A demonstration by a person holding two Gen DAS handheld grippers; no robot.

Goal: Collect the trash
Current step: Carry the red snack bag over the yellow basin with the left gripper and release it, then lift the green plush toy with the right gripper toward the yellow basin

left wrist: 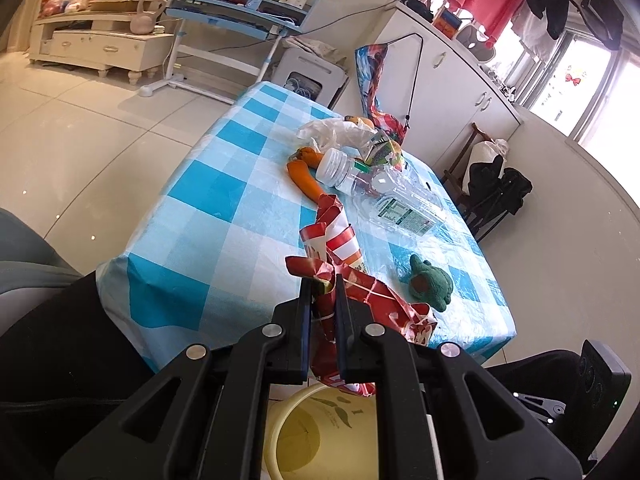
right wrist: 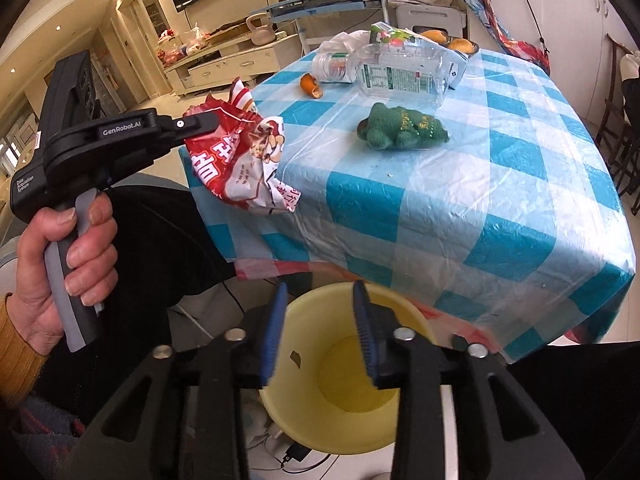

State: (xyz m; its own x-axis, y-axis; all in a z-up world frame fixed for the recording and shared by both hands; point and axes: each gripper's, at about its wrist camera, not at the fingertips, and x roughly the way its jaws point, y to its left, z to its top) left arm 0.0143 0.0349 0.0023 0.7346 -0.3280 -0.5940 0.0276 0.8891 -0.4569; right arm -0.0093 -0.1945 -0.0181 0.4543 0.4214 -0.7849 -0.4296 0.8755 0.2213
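My left gripper (left wrist: pixel 323 286) is shut on a crumpled red and white snack wrapper (left wrist: pixel 360 292), held over the near table edge above the yellow bin (left wrist: pixel 320 432). From the right wrist view the same wrapper (right wrist: pixel 244 160) hangs from the left gripper (right wrist: pixel 208 122), which a hand holds by its handle. My right gripper (right wrist: pixel 320 296) stands open over the mouth of the yellow bin (right wrist: pixel 312 412), with nothing between its blue pads. A small dark scrap (right wrist: pixel 296 358) shows inside the bin. Clear plastic bottles (right wrist: pixel 400 70) and a thin plastic bag (left wrist: pixel 340 130) lie further back on the table.
The table wears a blue and white checked cloth (right wrist: pixel 500 208). A green plush toy (right wrist: pixel 400 126) and orange peel (right wrist: pixel 311 85) lie on it. Dark chairs (left wrist: pixel 492 188) stand at the far side. A person's dark-clothed legs (left wrist: pixel 60 340) are beside the bin.
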